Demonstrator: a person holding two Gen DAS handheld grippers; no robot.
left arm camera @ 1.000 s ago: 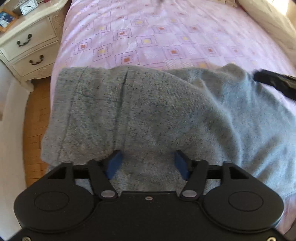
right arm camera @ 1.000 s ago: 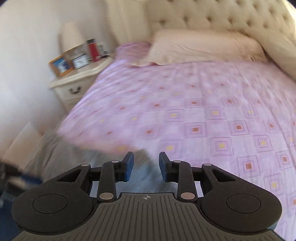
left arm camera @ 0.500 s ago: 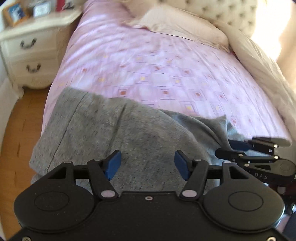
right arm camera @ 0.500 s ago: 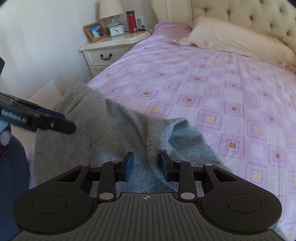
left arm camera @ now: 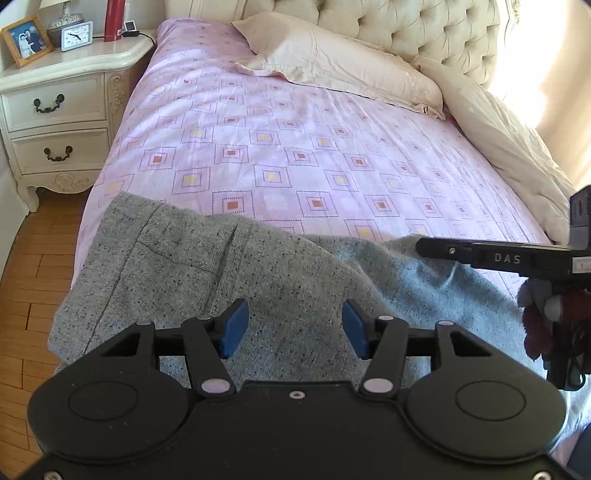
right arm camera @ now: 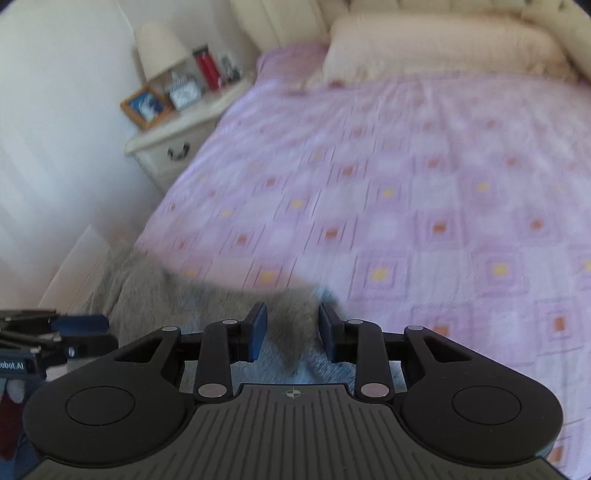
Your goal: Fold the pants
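Blue-padded left gripper (left arm camera: 291,328) above the grey pants (left arm camera: 207,273), jaws closing but still spread, fabric lying below the gap, pads not pressing it. Right gripper (right arm camera: 289,330) blurred, jaws partly apart over a raised grey fold; cannot tell whether pads touch cloth. In the left wrist view, seen side-on at the right edge, tip over the pants' lighter inner part.

Pants spread across the near end of the bed, on the pink patterned sheet (left arm camera: 295,147), one edge hanging toward the wooden floor (left arm camera: 33,266). Cream pillow (left arm camera: 332,66) at the tufted headboard (left arm camera: 424,29). White nightstand (left arm camera: 55,110) beside the bed with photo frame (left arm camera: 26,40), clock (left arm camera: 76,36), red bottle (left arm camera: 114,18).
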